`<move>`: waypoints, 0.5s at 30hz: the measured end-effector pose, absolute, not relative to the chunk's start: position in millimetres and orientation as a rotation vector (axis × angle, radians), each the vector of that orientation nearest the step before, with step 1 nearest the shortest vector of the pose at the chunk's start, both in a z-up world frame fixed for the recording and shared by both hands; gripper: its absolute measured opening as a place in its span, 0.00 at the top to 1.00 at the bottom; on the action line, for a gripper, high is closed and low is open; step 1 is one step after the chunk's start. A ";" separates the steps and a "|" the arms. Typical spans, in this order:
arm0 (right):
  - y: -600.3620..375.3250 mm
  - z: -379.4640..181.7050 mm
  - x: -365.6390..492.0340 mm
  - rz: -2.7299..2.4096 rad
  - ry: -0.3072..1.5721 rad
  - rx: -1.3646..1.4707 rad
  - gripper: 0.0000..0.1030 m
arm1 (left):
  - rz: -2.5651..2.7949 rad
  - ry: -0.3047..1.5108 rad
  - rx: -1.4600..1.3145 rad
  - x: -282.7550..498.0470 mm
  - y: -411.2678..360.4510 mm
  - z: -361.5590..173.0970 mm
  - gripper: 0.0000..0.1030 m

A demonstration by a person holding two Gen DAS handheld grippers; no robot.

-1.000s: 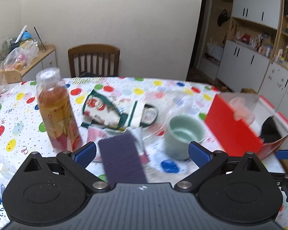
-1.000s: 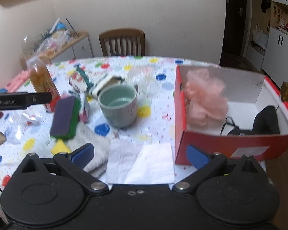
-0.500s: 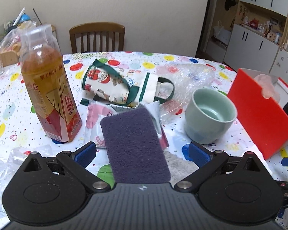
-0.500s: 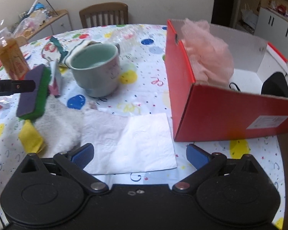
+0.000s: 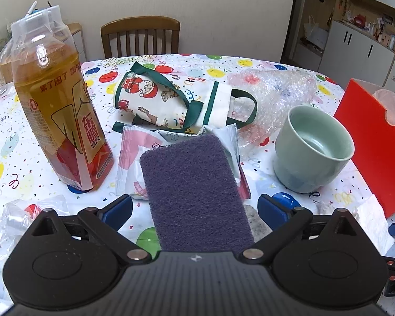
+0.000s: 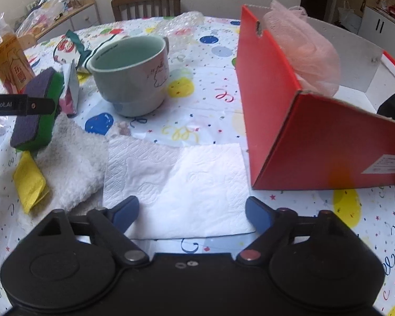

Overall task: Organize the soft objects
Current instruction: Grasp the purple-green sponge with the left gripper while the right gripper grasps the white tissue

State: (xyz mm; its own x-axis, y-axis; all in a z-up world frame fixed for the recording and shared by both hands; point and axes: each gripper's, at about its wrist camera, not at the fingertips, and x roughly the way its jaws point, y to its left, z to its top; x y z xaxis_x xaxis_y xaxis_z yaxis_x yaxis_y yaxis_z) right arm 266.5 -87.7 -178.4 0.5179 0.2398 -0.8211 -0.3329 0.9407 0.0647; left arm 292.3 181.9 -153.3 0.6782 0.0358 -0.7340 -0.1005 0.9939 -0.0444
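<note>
A purple-topped green sponge (image 5: 194,192) lies between the wide-apart fingers of my left gripper (image 5: 194,210), untouched by them; it also shows in the right wrist view (image 6: 36,110), resting on a white towel (image 6: 73,158). My right gripper (image 6: 192,210) is open low over a white paper napkin (image 6: 187,184). A red box (image 6: 302,121) at the right holds a pink mesh puff (image 6: 308,50) and a black item (image 6: 393,108).
A tea bottle (image 5: 58,110), a Santa cup bag (image 5: 171,100), snack packets (image 5: 134,163), bubble wrap (image 5: 271,92) and a green mug (image 5: 310,147) crowd the polka-dot table (image 6: 210,115). A yellow cloth (image 6: 30,181) lies by the towel. A chair (image 5: 141,36) stands behind.
Both grippers have dropped lower and moved forward. The sponge now sits between the left fingers; the right gripper has come down over the napkin.
</note>
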 end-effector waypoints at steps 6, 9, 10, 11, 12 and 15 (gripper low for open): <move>-84.7 -177.8 263.0 0.340 0.955 -0.136 0.24 | 0.065 0.840 -0.094 293.3 182.7 -155.0 0.24; -83.8 -176.3 261.0 0.339 0.949 -0.140 0.32 | 0.066 0.835 -0.097 291.3 182.8 -153.7 0.25; -83.3 -175.9 260.2 0.341 0.946 -0.140 0.34 | 0.066 0.834 -0.096 290.7 182.6 -153.2 0.25; -83.2 -175.3 259.3 0.342 0.942 -0.141 0.39 | 0.068 0.832 -0.094 290.0 182.3 -152.6 0.25; -83.0 -174.7 258.8 0.343 0.940 -0.143 0.44 | 0.070 0.831 -0.091 289.3 182.1 -152.0 0.25; -82.3 -172.8 258.3 0.344 0.934 -0.154 0.60 | 0.073 0.827 -0.079 287.6 181.2 -150.2 0.26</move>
State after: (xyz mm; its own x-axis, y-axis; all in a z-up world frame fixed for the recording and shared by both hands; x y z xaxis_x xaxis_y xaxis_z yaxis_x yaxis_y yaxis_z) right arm 258.3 -82.3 -172.8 0.5448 0.2229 -0.8084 -0.3550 0.9347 0.0185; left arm 287.6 181.2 -150.2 0.6746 0.0342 -0.7374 -0.0960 0.9945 -0.0417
